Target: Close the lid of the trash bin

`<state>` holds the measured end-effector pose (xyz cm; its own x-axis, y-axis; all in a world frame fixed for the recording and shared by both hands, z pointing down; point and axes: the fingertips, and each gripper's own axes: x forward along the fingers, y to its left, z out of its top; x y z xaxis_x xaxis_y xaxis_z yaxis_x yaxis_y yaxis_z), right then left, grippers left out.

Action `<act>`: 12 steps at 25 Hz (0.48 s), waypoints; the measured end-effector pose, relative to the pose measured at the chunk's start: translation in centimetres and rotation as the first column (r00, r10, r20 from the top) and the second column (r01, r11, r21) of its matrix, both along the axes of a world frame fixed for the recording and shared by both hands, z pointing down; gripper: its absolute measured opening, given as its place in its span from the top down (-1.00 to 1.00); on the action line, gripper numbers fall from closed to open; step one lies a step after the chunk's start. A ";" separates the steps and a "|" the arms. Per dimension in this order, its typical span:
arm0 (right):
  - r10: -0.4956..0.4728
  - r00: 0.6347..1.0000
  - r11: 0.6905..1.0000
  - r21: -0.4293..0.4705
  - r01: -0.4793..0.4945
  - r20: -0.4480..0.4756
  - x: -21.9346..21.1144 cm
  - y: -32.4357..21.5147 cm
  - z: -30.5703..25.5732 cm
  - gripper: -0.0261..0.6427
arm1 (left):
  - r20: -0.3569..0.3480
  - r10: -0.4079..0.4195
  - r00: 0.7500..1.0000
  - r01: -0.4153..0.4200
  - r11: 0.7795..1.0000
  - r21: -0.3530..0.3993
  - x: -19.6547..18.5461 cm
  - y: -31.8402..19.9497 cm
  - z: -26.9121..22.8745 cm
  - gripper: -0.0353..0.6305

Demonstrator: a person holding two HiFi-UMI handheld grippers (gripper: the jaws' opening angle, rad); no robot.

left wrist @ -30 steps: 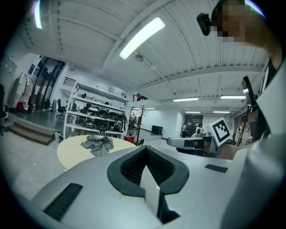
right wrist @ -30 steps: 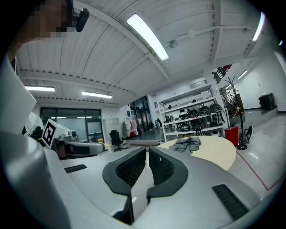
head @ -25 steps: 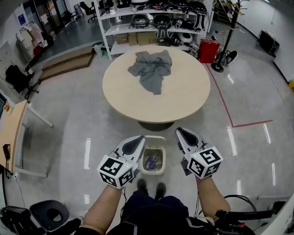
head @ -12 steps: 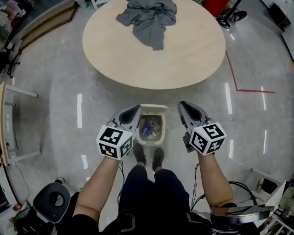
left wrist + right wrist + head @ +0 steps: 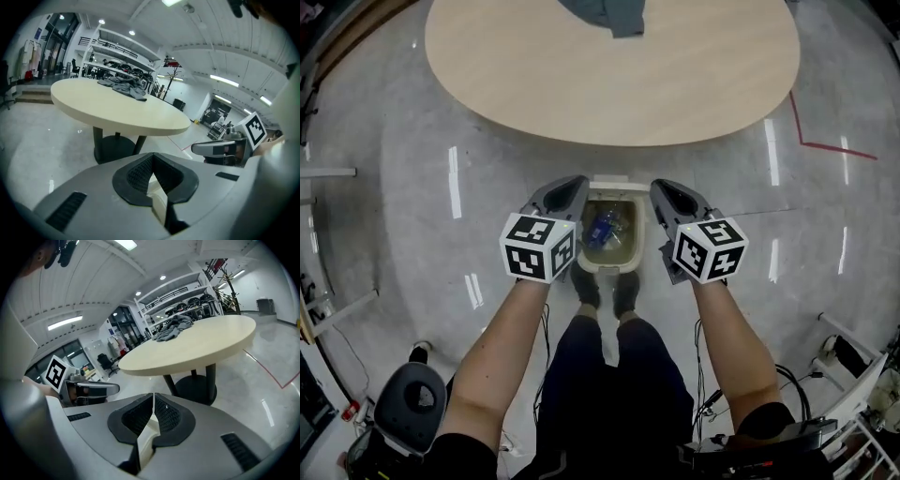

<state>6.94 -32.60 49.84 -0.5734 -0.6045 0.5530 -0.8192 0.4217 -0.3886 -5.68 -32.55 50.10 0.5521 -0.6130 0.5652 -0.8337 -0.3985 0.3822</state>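
A small cream trash bin (image 5: 593,263) stands on the floor just ahead of the person's shoes, with rubbish inside. Its lid (image 5: 609,185) stands open at the far rim. My left gripper (image 5: 573,186) hovers by the bin's left side and my right gripper (image 5: 663,187) by its right side, both above it. Both are shut with nothing between the jaws, as the left gripper view (image 5: 152,165) and the right gripper view (image 5: 153,405) show. Neither gripper view shows the bin.
A round beige table (image 5: 609,66) on a dark pedestal stands just beyond the bin, with a grey cloth (image 5: 614,14) on its far part. A red floor line (image 5: 825,145) runs at the right. A black chair (image 5: 412,403) sits at the lower left.
The head view has tipped down and moved toward the table. Both grippers have come in closer to the bin's sides, still shut. The lid stays open.
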 end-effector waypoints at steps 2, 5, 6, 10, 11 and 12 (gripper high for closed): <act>0.002 1.000 1.000 -0.020 -0.002 -0.002 -0.5 -0.4 2.1 0.89 | 0.016 0.008 1.000 -0.007 0.999 -0.034 0.0 -0.5 2.2 0.89; 0.006 0.999 0.998 -0.060 -0.008 -0.033 -1.0 -0.8 5.2 0.89 | 0.025 0.054 0.998 -0.052 0.996 -0.068 0.9 -0.9 4.6 0.89; 0.002 0.999 0.998 -0.067 -0.005 -0.050 -1.1 -0.9 6.0 0.89 | 0.033 0.068 0.997 -0.066 0.995 -0.072 1.1 -1.1 5.3 0.89; 0.001 0.998 0.996 -0.091 -0.006 -0.064 -1.7 -1.5 8.2 0.89 | 0.040 0.097 0.995 -0.093 0.992 -0.091 1.3 -2.0 7.3 0.89; 0.006 0.998 0.995 -0.101 -0.012 -0.063 -1.7 -1.6 8.6 0.89 | 0.034 0.097 0.995 -0.093 0.991 -0.099 1.4 -2.2 7.7 0.89; 0.011 0.998 0.994 -0.109 -0.018 -0.064 -1.7 -1.6 9.0 0.89 | 0.028 0.097 0.995 -0.094 0.990 -0.107 1.5 -2.4 8.0 0.89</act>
